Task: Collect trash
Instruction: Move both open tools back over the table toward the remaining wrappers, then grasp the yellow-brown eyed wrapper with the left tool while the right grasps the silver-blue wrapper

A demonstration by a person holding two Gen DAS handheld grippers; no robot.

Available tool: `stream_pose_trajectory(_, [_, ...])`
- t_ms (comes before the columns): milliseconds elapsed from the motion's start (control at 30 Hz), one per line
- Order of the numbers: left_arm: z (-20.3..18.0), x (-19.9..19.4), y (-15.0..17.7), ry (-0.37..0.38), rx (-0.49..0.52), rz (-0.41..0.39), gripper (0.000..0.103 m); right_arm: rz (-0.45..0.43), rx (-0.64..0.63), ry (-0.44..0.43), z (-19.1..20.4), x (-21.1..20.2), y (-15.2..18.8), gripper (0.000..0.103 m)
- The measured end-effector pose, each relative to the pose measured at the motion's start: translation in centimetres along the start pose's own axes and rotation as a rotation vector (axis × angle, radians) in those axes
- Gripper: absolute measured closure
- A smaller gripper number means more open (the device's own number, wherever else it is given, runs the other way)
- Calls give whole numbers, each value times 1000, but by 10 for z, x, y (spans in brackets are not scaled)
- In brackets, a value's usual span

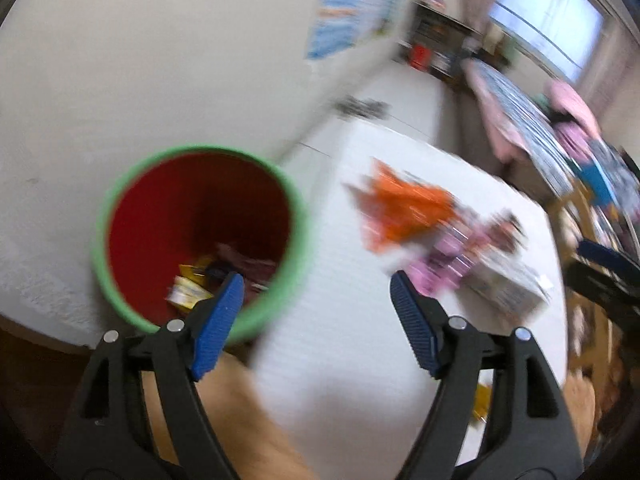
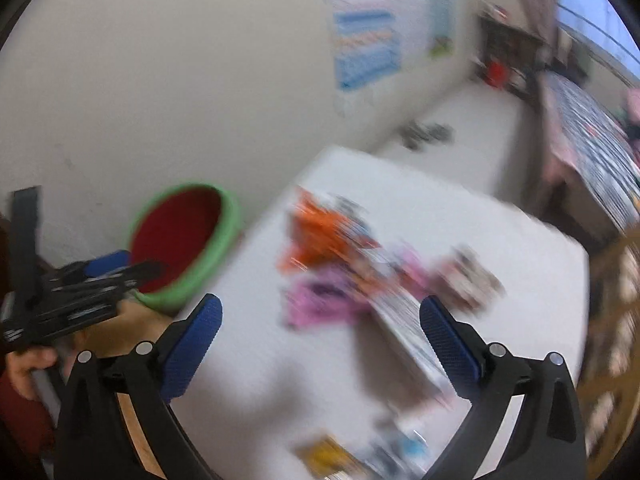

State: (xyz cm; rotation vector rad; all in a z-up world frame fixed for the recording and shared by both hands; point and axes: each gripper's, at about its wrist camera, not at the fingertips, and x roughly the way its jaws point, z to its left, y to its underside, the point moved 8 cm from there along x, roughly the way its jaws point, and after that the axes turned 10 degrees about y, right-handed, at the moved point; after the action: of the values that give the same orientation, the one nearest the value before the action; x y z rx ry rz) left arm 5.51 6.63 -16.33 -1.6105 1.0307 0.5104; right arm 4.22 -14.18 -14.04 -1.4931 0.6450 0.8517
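A round bin (image 1: pixel 200 236) with a green rim and red inside stands by the wall, left of a white table (image 1: pixel 344 340). Yellow and dark wrappers (image 1: pixel 196 284) lie in its bottom. My left gripper (image 1: pixel 318 292) is open and empty, just in front of the bin and the table edge. A blurred pile of orange and pink wrappers (image 1: pixel 420 220) and a pale packet lies on the table. My right gripper (image 2: pixel 320 320) is open and empty above the table, close to the pile (image 2: pixel 340 268). The bin (image 2: pixel 184 240) and the left gripper (image 2: pixel 92 276) show at the left of the right wrist view.
More wrappers, yellow and blue (image 2: pixel 360 456), lie at the table's near edge. A poster (image 2: pixel 380 20) hangs on the pale wall. A bed with patterned covers (image 1: pixel 532 128) and a dark shelf (image 1: pixel 440 40) stand beyond the table. Both views are motion-blurred.
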Motion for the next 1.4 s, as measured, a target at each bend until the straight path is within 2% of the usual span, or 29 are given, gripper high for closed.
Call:
stream_pose_trajectory(133, [-68,26,38,137,99,130,28,80,63,113,-57,4,45,7])
stream_pose_trajectory(167, [-92,37,57,182,139,195,28,97,83,128,-67,6,54,7])
stream_pose_trajectory(300, [-142,69,104,231,255,322,28,159,161,146,-100,9,87,7])
stream_pose_trajectory(400, [-159,94,135,245,278,431,30,178,157,158,-105,10,102,7])
stream_pose_trajectory(467, [-166,105,152,255,291,495,37,193,144,175,-110,11,112,7])
stream_pose_trajectory(533, [-168,107,164,250,313,528,56,212,158,161,-114,14,123,7])
stream_pose_trajectory(567, [-167,109,169,235,324,539,61,225,172,145,-115,16,129,7])
stream_pose_trajectory(600, [-166,106,169,231,329,526,66,235,186,131,-117,18,134,7])
stream_pose_trajectory(633, [-165,103,170,233,325,525,78,240,194,121,-119,19,137,7])
stream_pose_trajectory(667, [-163,103,167,230,314,523,82,244,200,112,-120,19,140,7])
stream_pose_trajectory(800, [-154,97,154,204,306,494,87,265,198,74,-116,22,150,8])
stream_pose_trajectory(967, [-140,95,140,176,286,458,84,287,176,45,-107,29,157,8])
stream_pose_trajectory(1067, [-128,93,134,178,241,452,75,307,165,47,-104,35,162,8])
stream_pose_trajectory(1133, [-122,90,130,178,218,440,64,310,169,36,-102,37,164,8])
stream_pose_trajectory(1400, [-119,101,129,167,184,439,63,317,159,-3,-95,40,168,9])
